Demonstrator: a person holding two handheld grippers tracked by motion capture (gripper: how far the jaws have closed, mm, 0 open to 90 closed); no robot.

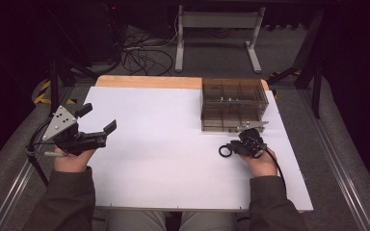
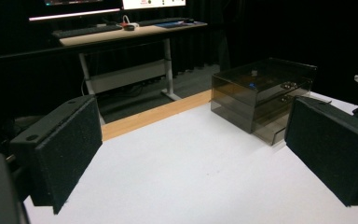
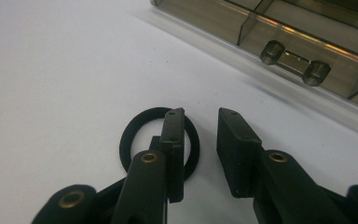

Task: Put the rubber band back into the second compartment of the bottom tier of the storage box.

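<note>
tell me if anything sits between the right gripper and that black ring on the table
Nothing visible does. The right gripper is down at the black ring, one jaw over its far side, with bare white table around it. The smoky drawer box stands beyond, out of the way.

From my station the table [image 1: 173, 159] reads as a smooth matt white sheet, with a bare wood strip [image 1: 144, 82] along its 12 o'clock edge. The drawer box [image 1: 233, 103] at 2 o'clock looks like smoky, glossy clear plastic. My left tool [image 2: 191, 154] has rough, foam-like black pads [image 2: 70, 154]. The ring [image 3: 156, 140] looks matt black, rubbery. The right tool [image 3: 200, 149] is matt black plastic with brassy rivets [image 3: 149, 157].
</note>
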